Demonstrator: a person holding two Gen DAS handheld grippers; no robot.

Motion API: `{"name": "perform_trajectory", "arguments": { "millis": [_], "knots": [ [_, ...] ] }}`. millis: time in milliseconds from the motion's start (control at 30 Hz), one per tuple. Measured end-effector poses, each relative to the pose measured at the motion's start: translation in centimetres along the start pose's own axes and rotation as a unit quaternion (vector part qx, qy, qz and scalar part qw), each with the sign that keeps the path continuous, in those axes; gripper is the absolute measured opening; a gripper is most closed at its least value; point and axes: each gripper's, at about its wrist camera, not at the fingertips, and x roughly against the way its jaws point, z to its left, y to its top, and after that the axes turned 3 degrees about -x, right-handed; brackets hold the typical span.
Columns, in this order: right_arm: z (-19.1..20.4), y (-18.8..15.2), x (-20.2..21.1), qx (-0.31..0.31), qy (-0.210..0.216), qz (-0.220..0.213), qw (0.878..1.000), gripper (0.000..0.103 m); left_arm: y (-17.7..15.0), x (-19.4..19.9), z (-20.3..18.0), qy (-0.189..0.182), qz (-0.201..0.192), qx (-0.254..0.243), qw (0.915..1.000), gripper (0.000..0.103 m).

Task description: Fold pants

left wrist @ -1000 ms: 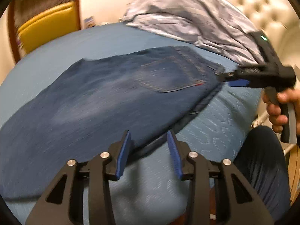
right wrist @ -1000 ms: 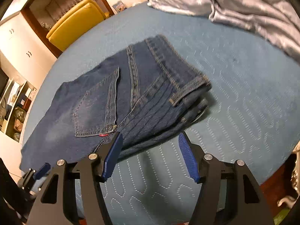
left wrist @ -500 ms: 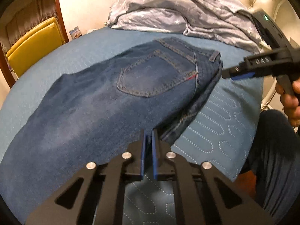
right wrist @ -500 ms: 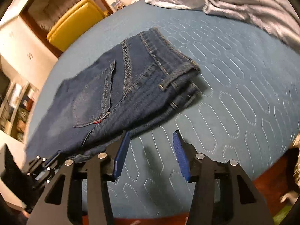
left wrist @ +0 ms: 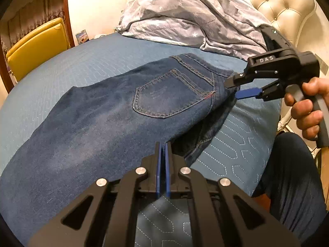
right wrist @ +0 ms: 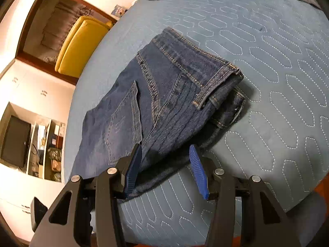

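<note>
On the blue quilted bedcover (left wrist: 242,135) the dark denim pants (left wrist: 115,113) lie flat, already doubled lengthwise, back pocket (left wrist: 170,94) up, waistband toward one o'clock in the left wrist view and legs trailing off to eight o'clock. At six o'clock of that view the left gripper (left wrist: 162,150) has its blue pads pressed nearly together right at the near edge of the denim; whether any cloth is pinched between them cannot be told. At three o'clock the right gripper (left wrist: 236,89) is held by a hand (left wrist: 306,107), its jaws apart, straddling the waistband corner. The right wrist view shows the same: blue fingers (right wrist: 196,168) spread wide on either side of the folded seat edge of the pants (right wrist: 164,103), not closed on it. A crumpled grey duvet (left wrist: 191,18) sits at twelve o'clock against a tufted cream headboard (left wrist: 275,2), and a yellow chair (left wrist: 37,45) stands at ten o'clock
</note>
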Motion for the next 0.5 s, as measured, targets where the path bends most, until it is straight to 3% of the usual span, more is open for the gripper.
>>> {"name": "perform_trajectory", "arguments": {
  "millis": [133, 167, 233, 333, 500],
  "knots": [
    [-1.0, 1.0, -0.6, -0.026, -0.006, -0.016, 1.0, 0.045, 0.0, 0.3, 0.0, -0.001, 0.0, -0.005, 1.0, 0.003],
    [-1.2, 1.3, -0.4, -0.028, -0.012, -0.029, 0.999, 0.026, -0.1, 0.3, -0.1, -0.002, 0.001, -0.006, 1.0, 0.003],
    [-1.2, 1.8, -0.2, -0.021, -0.028, -0.04, 0.999, 0.003, -0.4, 0.2, -0.1, -0.004, 0.005, -0.007, 1.0, 0.002],
    [-0.4, 1.3, -0.1, 0.013, -0.049, -0.038, 0.998, 0.002, -1.1, -0.2, -0.6, -0.004, 0.016, -0.013, 0.9998, 0.002],
    [-1.1, 1.0, -0.8, 0.019, -0.055, -0.029, 0.998, 0.001, -2.4, -0.6, -0.8, -0.008, 0.026, -0.009, 0.9996, 0.002]
  ]
}}
